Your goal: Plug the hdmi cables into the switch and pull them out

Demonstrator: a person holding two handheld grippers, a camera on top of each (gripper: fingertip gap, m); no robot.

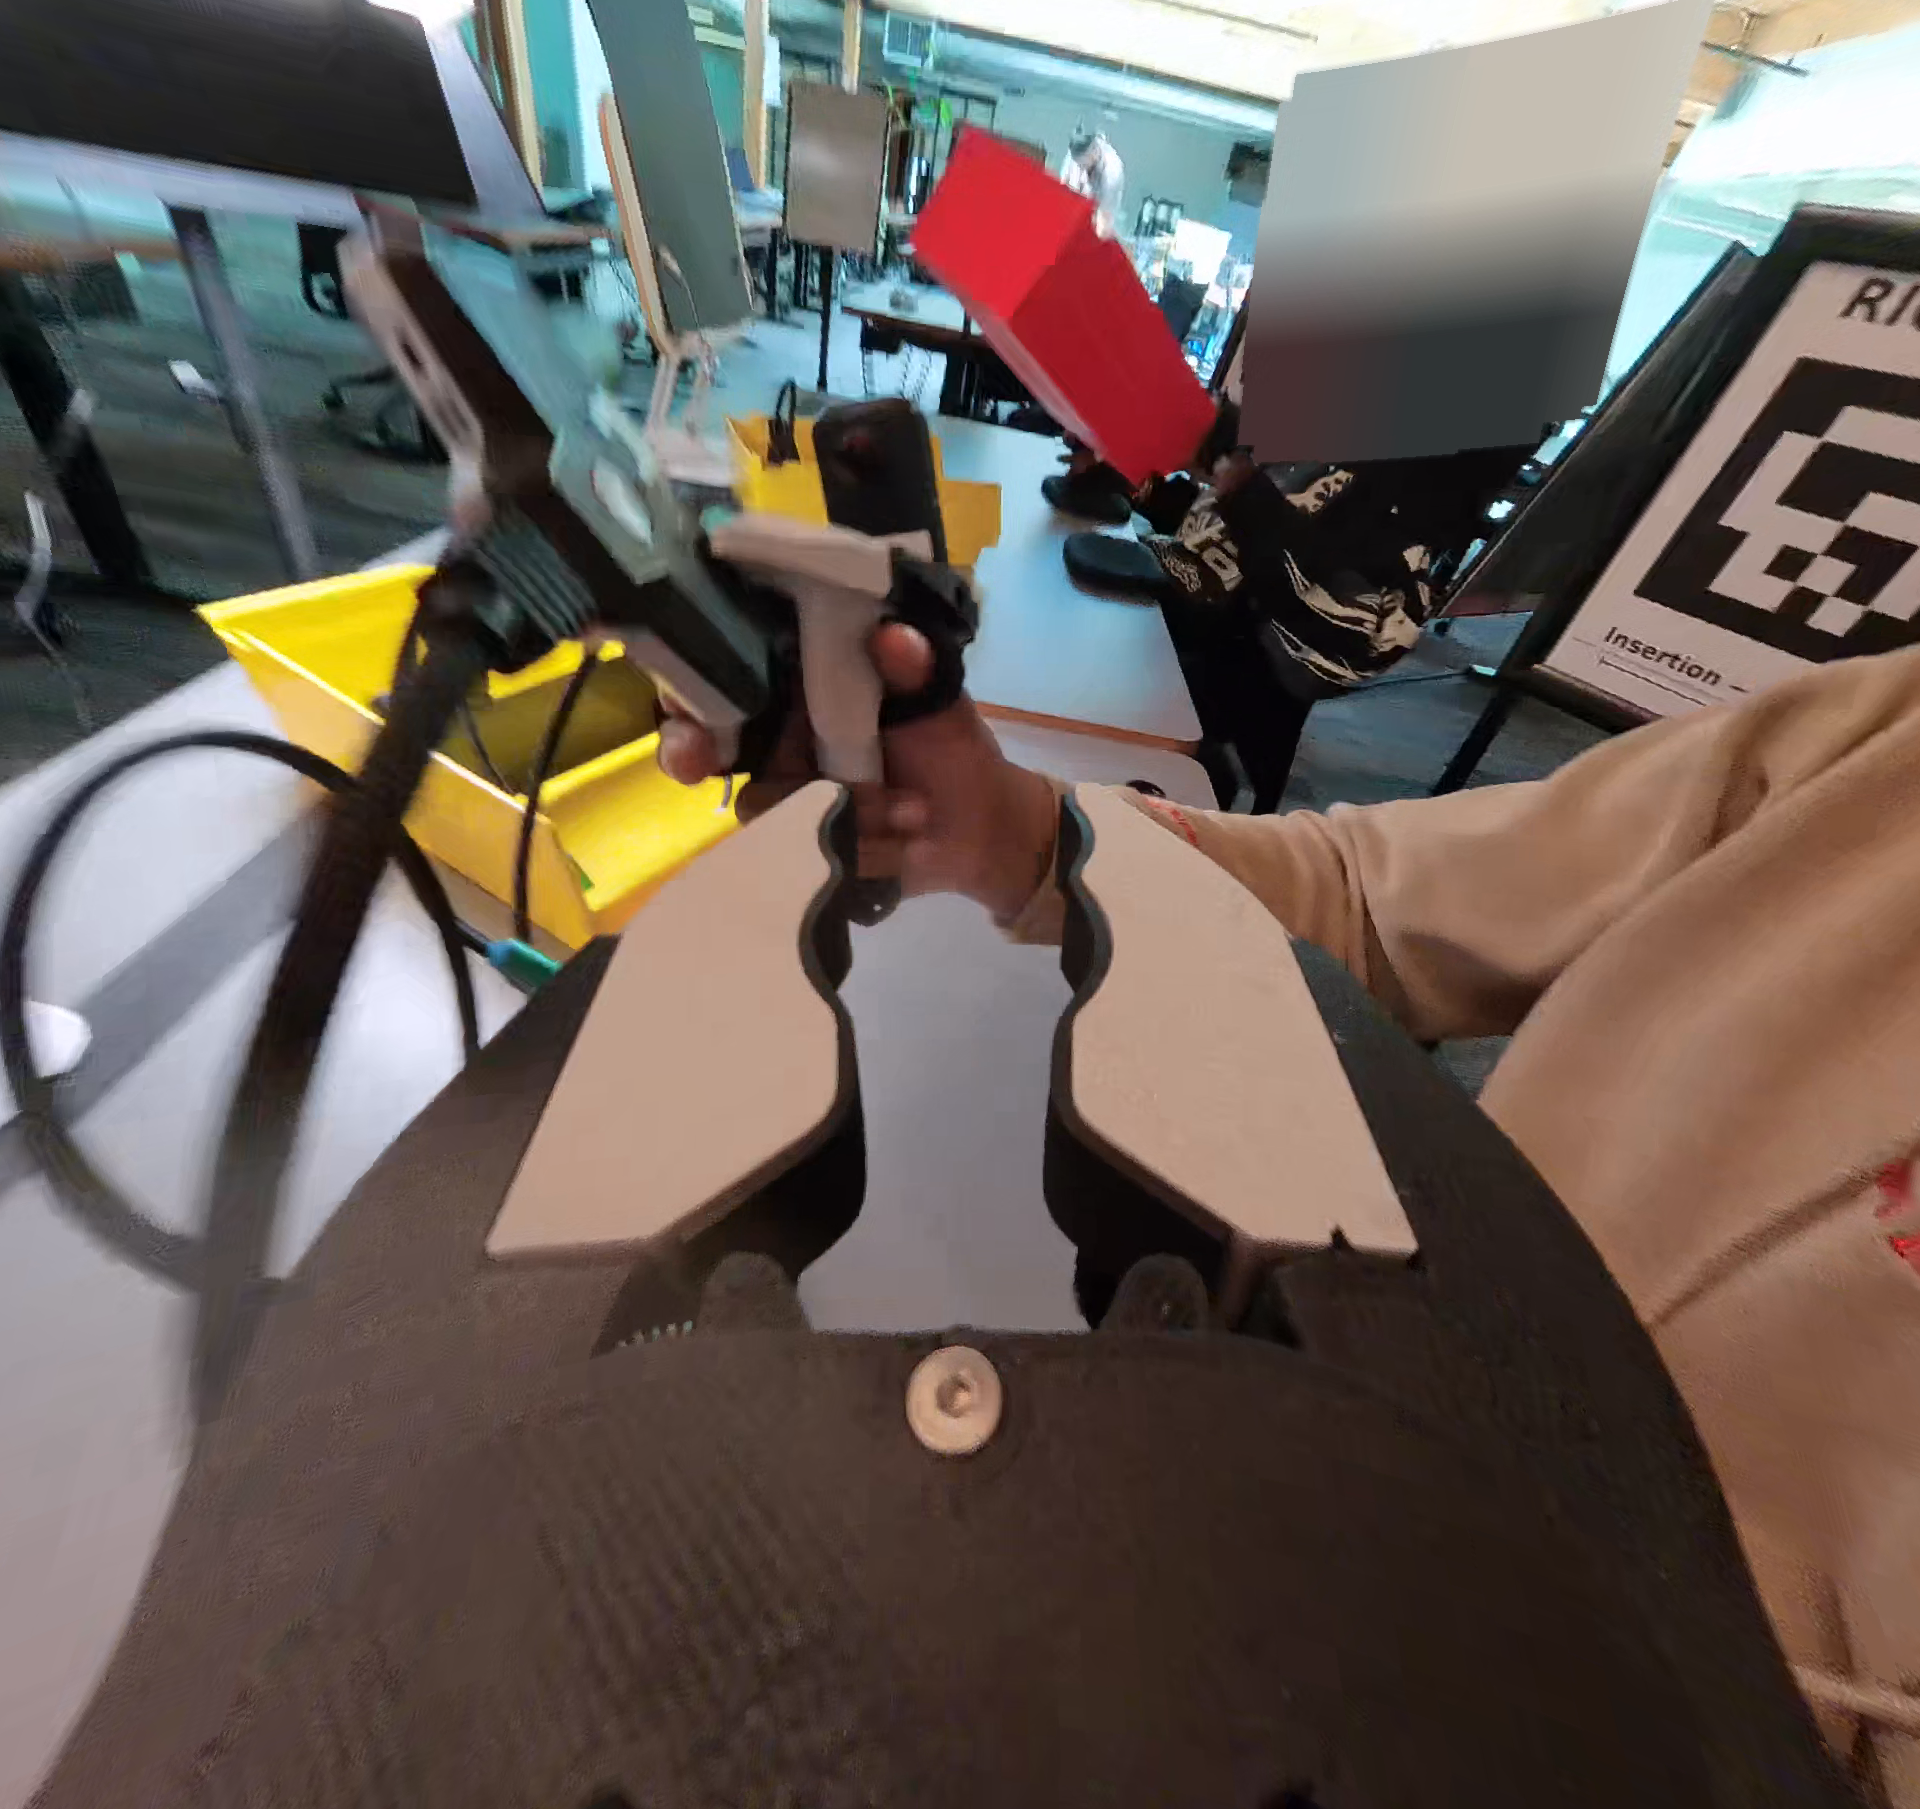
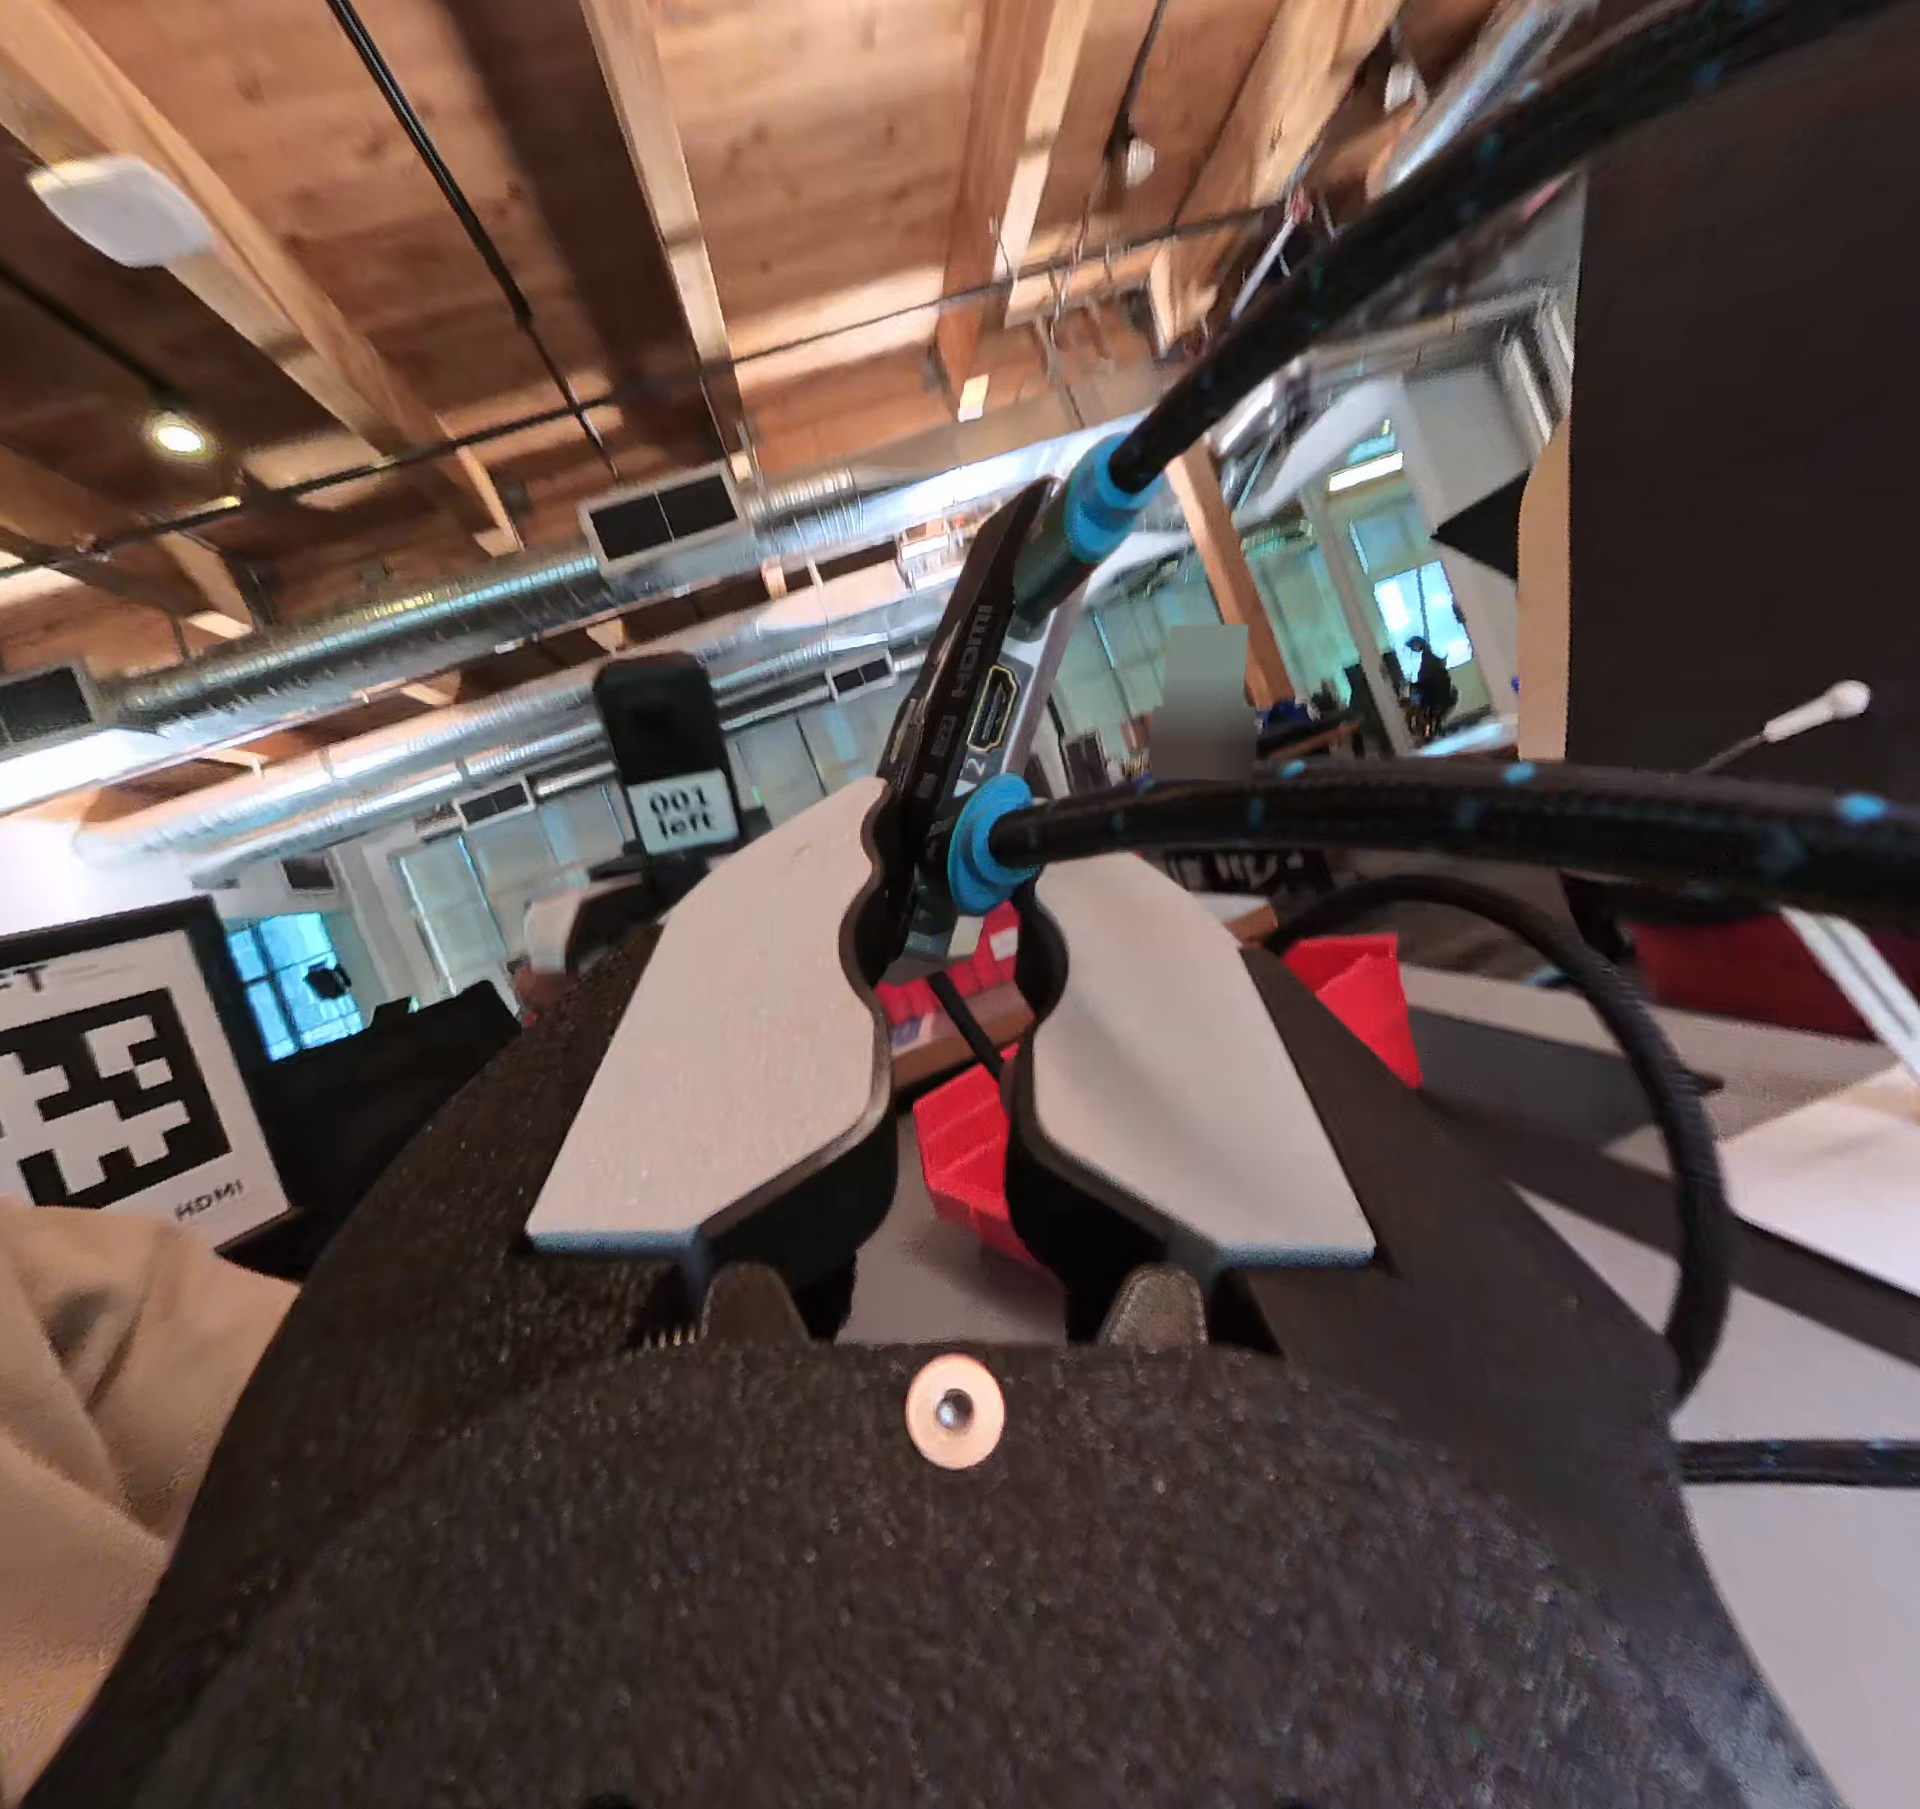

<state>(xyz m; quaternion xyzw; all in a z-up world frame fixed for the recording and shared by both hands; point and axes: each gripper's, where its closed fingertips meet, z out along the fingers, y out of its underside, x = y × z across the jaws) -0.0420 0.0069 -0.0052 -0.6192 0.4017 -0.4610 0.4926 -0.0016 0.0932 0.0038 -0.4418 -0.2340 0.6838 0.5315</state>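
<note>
In the right wrist view my right gripper (image 2: 951, 855) is tilted up toward the ceiling and shut on the HDMI switch (image 2: 966, 679), a slim black box held edge-on. Two black braided cables with blue collars are plugged into it, the upper one (image 2: 1351, 253) and the lower one (image 2: 1455, 814). An empty port (image 2: 992, 710) lies between them. In the left wrist view my left gripper (image 1: 956, 824) is open and empty. It faces the hand (image 1: 935, 803) that holds the blurred right gripper (image 1: 623, 512), from which a braided cable (image 1: 343, 824) hangs.
Yellow bins (image 1: 499, 772) stand on the grey table (image 1: 104, 928) behind the hanging cable. A red box (image 1: 1049, 305) and a marker board (image 1: 1787, 502) stand farther back. A beige sleeve (image 1: 1558, 876) fills the right. A red bin (image 2: 1351, 1001) sits below the switch.
</note>
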